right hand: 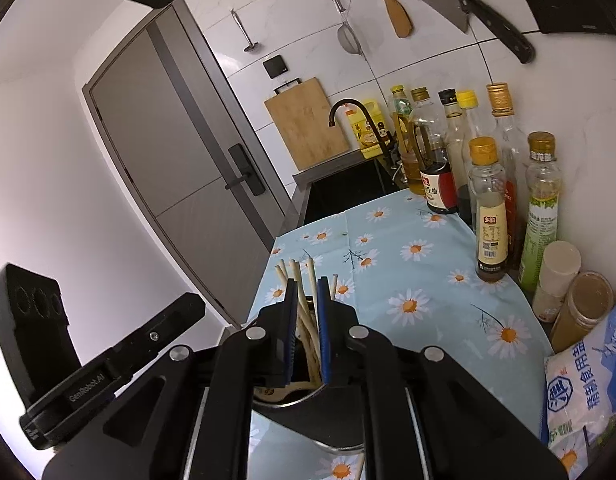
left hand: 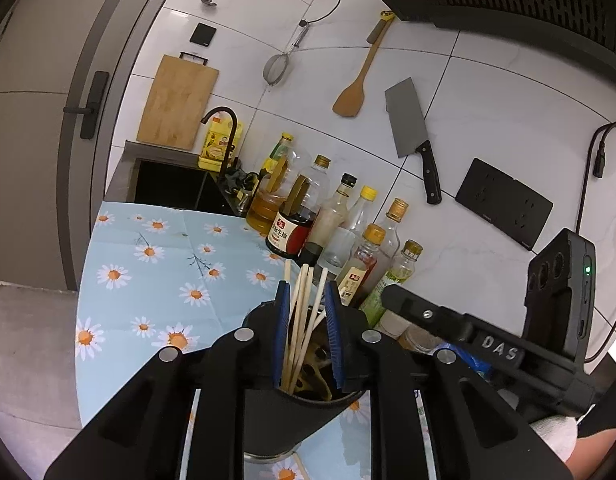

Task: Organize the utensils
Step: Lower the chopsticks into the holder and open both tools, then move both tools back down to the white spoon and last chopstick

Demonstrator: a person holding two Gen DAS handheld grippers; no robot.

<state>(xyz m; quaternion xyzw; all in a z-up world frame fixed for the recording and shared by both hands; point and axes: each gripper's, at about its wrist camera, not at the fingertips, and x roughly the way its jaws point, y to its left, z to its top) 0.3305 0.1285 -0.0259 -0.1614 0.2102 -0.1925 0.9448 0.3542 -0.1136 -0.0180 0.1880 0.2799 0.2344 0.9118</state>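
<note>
- Door [left hand: 36,128]: grey, with a black lever handle; seen at nine o'clock in the left wrist view.
- Cutting board [left hand: 178,102]: wooden, leaned upright against the white tiled wall at eleven o'clock, behind the dark sink [left hand: 168,184] and its black curved tap [left hand: 224,136].
- Tablecloth [left hand: 148,280]: pale blue, printed with daisies, spread over the counter.
- Left gripper [left hand: 306,308]: blue pads are set to either side of a bundle of chopsticks [left hand: 304,320]; the jaws are parted a little, and it cannot be told whether the pads press on the sticks.
- Utensil holder [left hand: 284,412]: a dark cylindrical cup at six o'clock, standing on the tablecloth; the chopsticks stand inside it, tips fanned upward, with darker utensils beside them.
- Bottles [left hand: 335,224]: a cluster of oil, soy sauce and vinegar bottles lined along the wall at twelve to one o'clock.
- Wall-hung items: a strainer [left hand: 276,68], a wooden spatula [left hand: 353,96] and a cleaver [left hand: 411,132], hung at twelve to one o'clock.
- Right gripper [right hand: 308,300]: jaws are nearly closed around the same chopsticks above the holder; a firm pinch cannot be confirmed. Its body is seen at three o'clock in the left wrist view.
- Spice jars [right hand: 579,308] and a bag of salt [right hand: 583,384]: placed at four o'clock in the right wrist view, against the wall.
</note>
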